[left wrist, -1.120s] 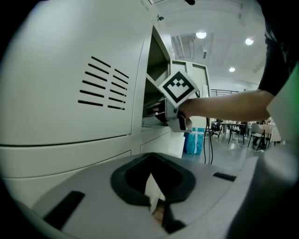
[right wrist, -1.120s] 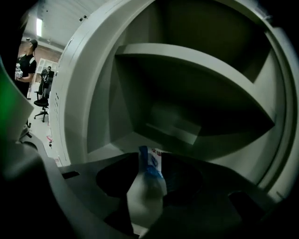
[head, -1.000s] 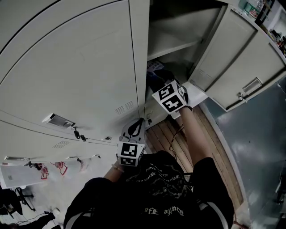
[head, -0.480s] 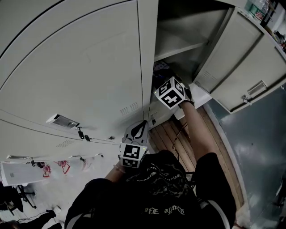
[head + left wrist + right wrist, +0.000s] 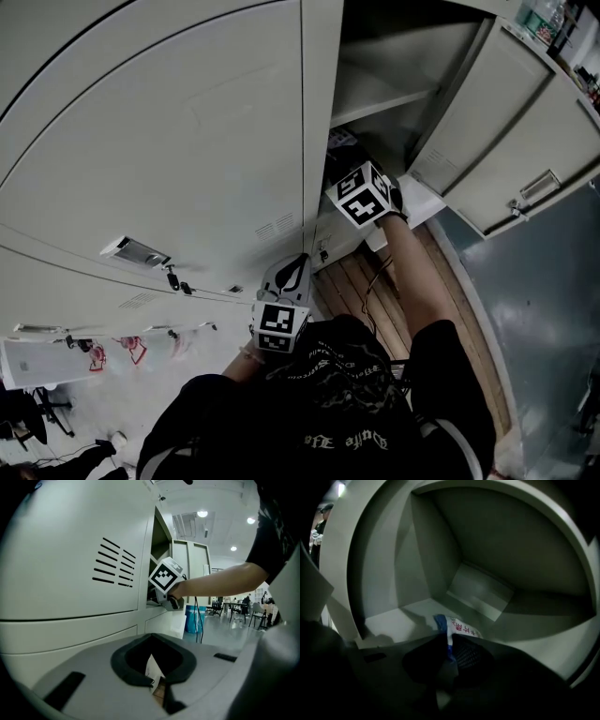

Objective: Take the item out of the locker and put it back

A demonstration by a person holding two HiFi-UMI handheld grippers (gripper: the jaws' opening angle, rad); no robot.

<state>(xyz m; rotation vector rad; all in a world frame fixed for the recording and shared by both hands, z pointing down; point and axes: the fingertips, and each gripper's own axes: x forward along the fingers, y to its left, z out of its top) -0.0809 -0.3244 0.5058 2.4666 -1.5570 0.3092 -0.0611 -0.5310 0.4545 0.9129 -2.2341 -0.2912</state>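
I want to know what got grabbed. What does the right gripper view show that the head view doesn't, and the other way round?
Only the right gripper view: the closing jaws of the right gripper, a white packet with a blue edge between them. Only the head view: the left gripper, the person's arm and the open door. Both: the inside of the locker.
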